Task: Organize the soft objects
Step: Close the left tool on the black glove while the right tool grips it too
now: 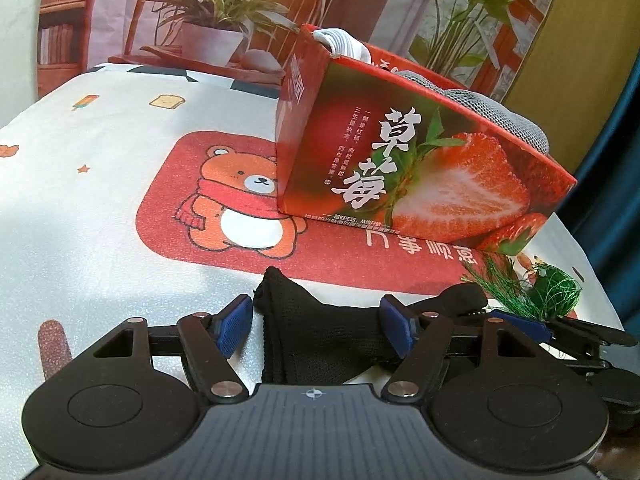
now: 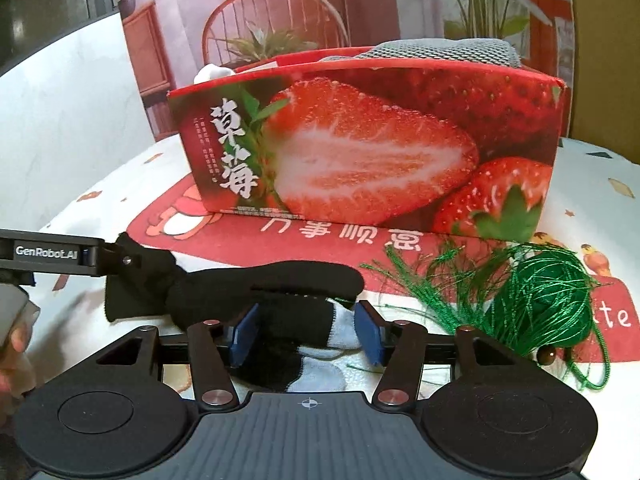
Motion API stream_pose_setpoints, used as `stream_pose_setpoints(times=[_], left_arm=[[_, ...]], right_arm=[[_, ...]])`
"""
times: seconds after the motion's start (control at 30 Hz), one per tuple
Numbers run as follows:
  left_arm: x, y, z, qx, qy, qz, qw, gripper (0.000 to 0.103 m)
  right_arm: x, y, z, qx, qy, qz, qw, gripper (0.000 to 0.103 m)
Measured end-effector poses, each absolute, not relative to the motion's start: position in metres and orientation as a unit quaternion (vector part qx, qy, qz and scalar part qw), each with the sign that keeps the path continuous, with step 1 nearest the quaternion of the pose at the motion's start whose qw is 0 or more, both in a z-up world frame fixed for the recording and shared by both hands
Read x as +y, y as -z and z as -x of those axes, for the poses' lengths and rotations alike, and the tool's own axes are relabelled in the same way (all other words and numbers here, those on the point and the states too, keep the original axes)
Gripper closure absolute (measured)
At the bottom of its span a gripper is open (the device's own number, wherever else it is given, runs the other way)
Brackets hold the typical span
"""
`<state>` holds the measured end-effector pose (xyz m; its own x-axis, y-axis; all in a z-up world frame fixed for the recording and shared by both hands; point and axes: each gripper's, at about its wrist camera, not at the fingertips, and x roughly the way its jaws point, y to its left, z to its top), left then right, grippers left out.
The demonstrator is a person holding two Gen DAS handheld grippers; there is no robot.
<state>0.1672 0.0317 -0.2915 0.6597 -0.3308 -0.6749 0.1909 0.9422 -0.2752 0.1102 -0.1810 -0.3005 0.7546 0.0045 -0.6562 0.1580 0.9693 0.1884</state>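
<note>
Left claw [image 1: 316, 320]: low centre of the left wrist view; its blue pads [image 1: 232, 328] stand wide apart on either side of a black sock [image 1: 320, 332], the left pad clear of the cloth, so it is open.
Right claw [image 2: 306, 332]: low centre of the right wrist view; jaws parted around the black-and-white end of the sock [image 2: 280, 304]; whether the pads press on it I cannot tell.
Black sock: lies flat on the counter [image 1: 80, 220], stretched across the lower middle of both views, in front of the box.
Strawberry box [image 1: 408, 152]: red carton printed with a cut strawberry, standing on the red bear mat [image 1: 224, 200]; centre right in the left view, centre in the right view.
Box contents: a grey mesh item [image 1: 500, 112] shows above the rim at the right, a white item [image 1: 340, 42] at the far corner.
Green thread [image 2: 540, 300]: a loose ball with frayed strands, right of the sock, just in front of the box's right corner.
Counter cover: white cloth with small cartoon prints.
Person's hand [image 2: 14, 340]: at the left edge of the right wrist view, partly visible.
</note>
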Motion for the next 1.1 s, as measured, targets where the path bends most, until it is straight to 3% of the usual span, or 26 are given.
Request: stream_pose_setpoints(times=[0.13,0.33,0.67,1.1], left_arm=[[0.032,0.291,-0.166,0.387,0.145,0.090,0.906,0.031],[0.032,0.290,-0.165,0.387,0.148,0.092,0.906,0.036],[0.025,0.281,-0.158,0.361,0.165,0.065,0.915,0.064],[0.028,0.274,-0.155,0.343,0.170,0.073,0.921,0.068]], right_arm=[[-0.175,0.301,-0.110,0.350,0.022,-0.107,0.930,0.071],[-0.174,0.300,-0.110,0.353,0.012,-0.111,0.929,0.086],[-0.172,0.294,-0.101,0.335,0.005,-0.111,0.936,0.092],[-0.171,0.280,-0.088,0.303,-0.003,-0.115,0.946,0.092]])
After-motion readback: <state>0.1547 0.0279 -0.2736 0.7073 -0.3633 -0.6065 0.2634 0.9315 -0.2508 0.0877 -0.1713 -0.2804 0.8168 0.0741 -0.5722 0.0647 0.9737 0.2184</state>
